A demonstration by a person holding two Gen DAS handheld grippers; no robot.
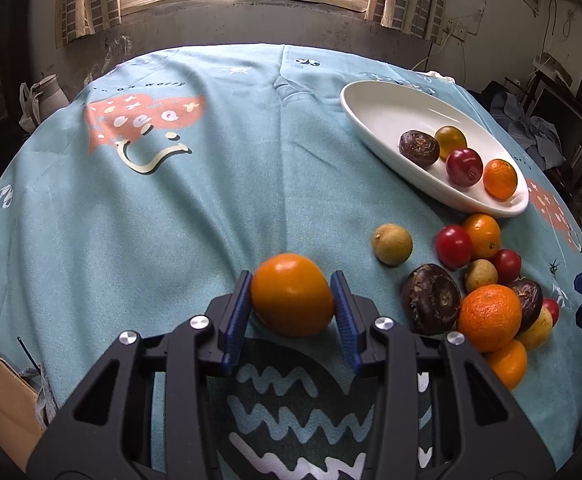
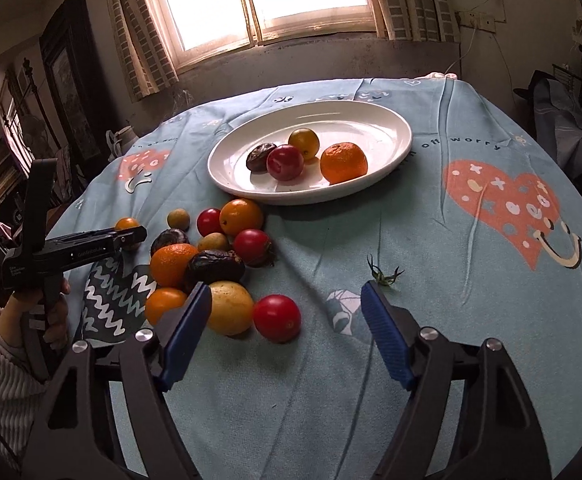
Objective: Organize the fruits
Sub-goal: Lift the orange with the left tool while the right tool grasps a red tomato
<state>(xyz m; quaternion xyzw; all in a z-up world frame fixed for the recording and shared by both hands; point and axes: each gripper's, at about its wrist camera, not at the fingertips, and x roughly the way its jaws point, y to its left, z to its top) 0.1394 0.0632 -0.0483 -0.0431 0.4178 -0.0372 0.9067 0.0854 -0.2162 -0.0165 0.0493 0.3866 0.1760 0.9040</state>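
tablecloth [image 2: 471, 216] printed "off worry"

An orange fruit [image 1: 292, 295] sits pinched between the left tongs' [image 1: 293, 300] blue pads. A red tomato [image 2: 277, 317] and yellow fruit [image 2: 229, 307] lie between the right tongs' [image 2: 285, 330] spread fingers, untouched.

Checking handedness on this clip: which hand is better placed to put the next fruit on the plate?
Left, probably: its fingers already clamp an orange fruit. The right gripper is open, holding nothing, with a red fruit just ahead. The plate lies beyond.
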